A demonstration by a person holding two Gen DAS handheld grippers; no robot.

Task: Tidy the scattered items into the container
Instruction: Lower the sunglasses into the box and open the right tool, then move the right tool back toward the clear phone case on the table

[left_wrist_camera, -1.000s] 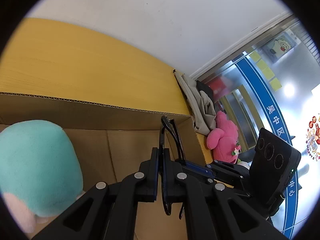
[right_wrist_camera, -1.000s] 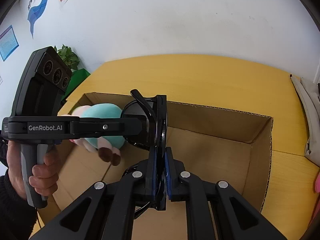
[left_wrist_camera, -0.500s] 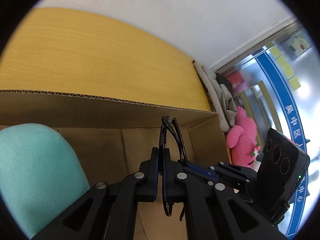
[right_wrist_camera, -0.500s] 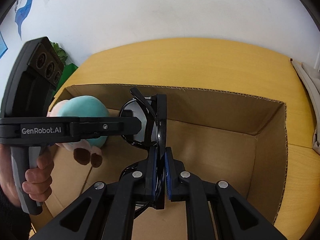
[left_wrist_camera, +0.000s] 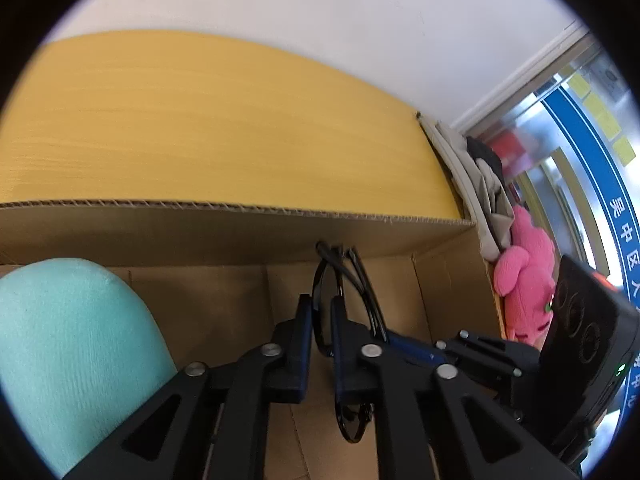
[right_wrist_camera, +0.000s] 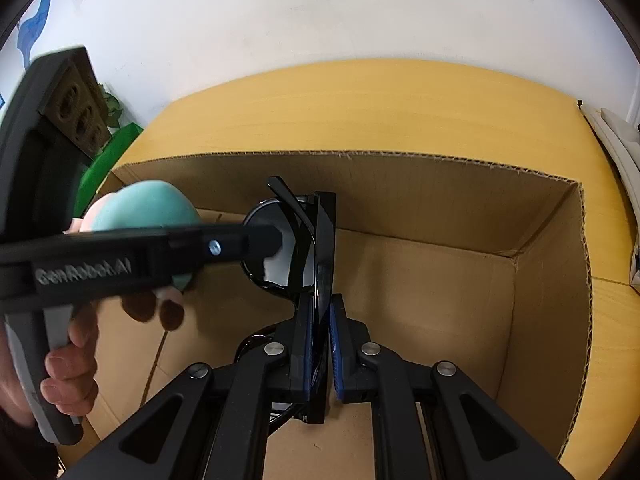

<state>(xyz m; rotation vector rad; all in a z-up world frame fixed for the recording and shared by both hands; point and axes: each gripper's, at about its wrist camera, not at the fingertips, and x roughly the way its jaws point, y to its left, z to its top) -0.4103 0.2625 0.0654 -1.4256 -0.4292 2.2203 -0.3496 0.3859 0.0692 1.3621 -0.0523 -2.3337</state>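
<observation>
Black sunglasses (right_wrist_camera: 280, 248) hang inside the open cardboard box (right_wrist_camera: 440, 204). My right gripper (right_wrist_camera: 318, 308) is shut on their frame. My left gripper (left_wrist_camera: 320, 304) has its jaws slightly parted around one lens edge of the sunglasses (left_wrist_camera: 340, 272), with a small gap showing. In the right wrist view the left gripper's finger reaches across the lens from the left. A teal and pink plush toy (left_wrist_camera: 72, 344) lies in the box's left part; it also shows in the right wrist view (right_wrist_camera: 152, 204).
The box stands on a yellow wooden table (right_wrist_camera: 380, 108) against a white wall. A pink plush (left_wrist_camera: 524, 272) and grey cloth (left_wrist_camera: 480, 184) lie beyond the table's right end. A green plant (right_wrist_camera: 112, 108) stands at the far left.
Both grippers lowered the sunglasses deeper into the box. The left gripper's jaws have parted slightly from the frame; the right stays clamped.
</observation>
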